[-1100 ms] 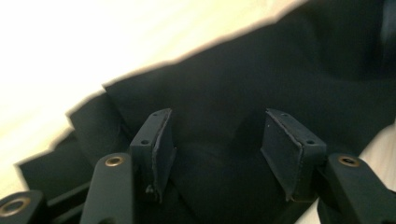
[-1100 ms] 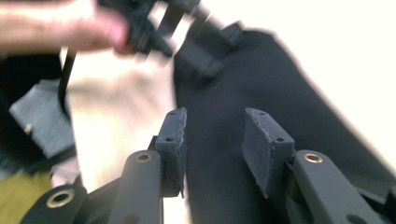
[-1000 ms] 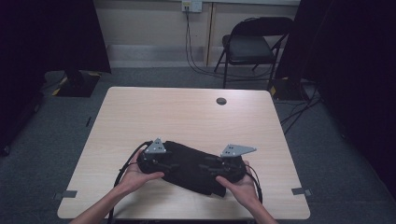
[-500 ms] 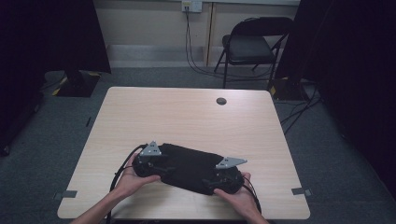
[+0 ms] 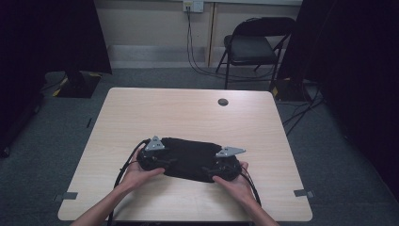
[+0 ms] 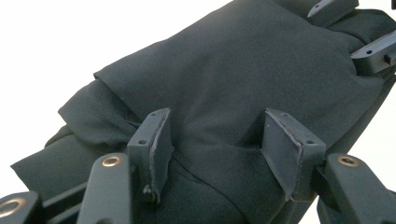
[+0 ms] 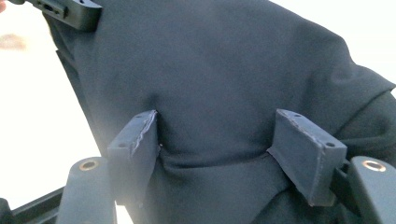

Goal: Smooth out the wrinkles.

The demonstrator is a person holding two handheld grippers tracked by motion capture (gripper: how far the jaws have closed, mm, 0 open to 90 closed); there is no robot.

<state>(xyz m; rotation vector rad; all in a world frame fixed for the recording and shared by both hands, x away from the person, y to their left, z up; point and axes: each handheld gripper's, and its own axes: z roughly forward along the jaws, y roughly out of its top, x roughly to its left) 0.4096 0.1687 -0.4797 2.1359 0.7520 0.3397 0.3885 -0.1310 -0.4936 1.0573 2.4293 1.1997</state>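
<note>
We press a folded black garment (image 5: 190, 157) flat near the table's (image 5: 188, 110) front edge. Our left gripper (image 6: 212, 140) and right gripper (image 7: 217, 144) stand spread, tips seemingly denting cloth, not pinching. Next likely calls for another fold.

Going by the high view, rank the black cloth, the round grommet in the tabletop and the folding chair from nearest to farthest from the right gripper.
From the right gripper:
1. Black cloth: right at its jaws, lying between the two grippers at the near side of the table.
2. Round grommet: in the tabletop near the far edge.
3. Folding chair: on the floor beyond the table, by the wall.
</note>
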